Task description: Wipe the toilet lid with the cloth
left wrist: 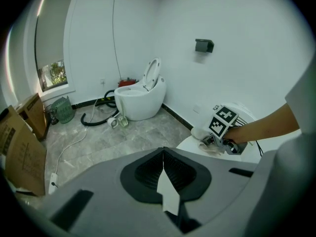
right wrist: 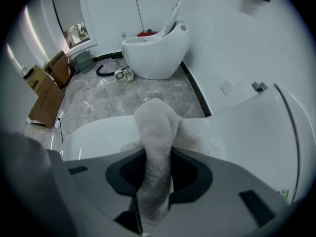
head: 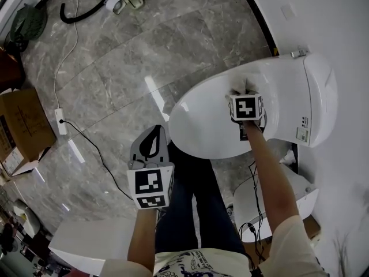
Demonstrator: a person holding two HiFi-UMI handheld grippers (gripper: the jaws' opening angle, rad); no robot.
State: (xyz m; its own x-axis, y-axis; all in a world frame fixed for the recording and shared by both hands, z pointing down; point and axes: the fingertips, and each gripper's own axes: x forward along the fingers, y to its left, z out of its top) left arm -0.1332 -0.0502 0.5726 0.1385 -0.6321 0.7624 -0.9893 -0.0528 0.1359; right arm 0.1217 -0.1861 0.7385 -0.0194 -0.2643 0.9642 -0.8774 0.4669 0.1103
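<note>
The white toilet lid (head: 204,123) is down. My right gripper (head: 244,96) rests on its rear part near the tank, shut on a pale grey cloth (right wrist: 155,132) that runs up between the jaws and folds onto the lid (right wrist: 94,135). In the left gripper view the right gripper (left wrist: 213,141) presses the cloth (left wrist: 203,143) against the lid's top. My left gripper (head: 153,135) hangs over the floor just left of the lid's front edge, with its jaws (left wrist: 163,158) shut and nothing between them.
A second toilet (left wrist: 140,95) with its seat raised stands by the far wall, a black hose (head: 81,13) beside it. Cardboard boxes (head: 20,126) and a power strip with cable (head: 60,122) lie at the left. The person's legs stand against the bowl's front.
</note>
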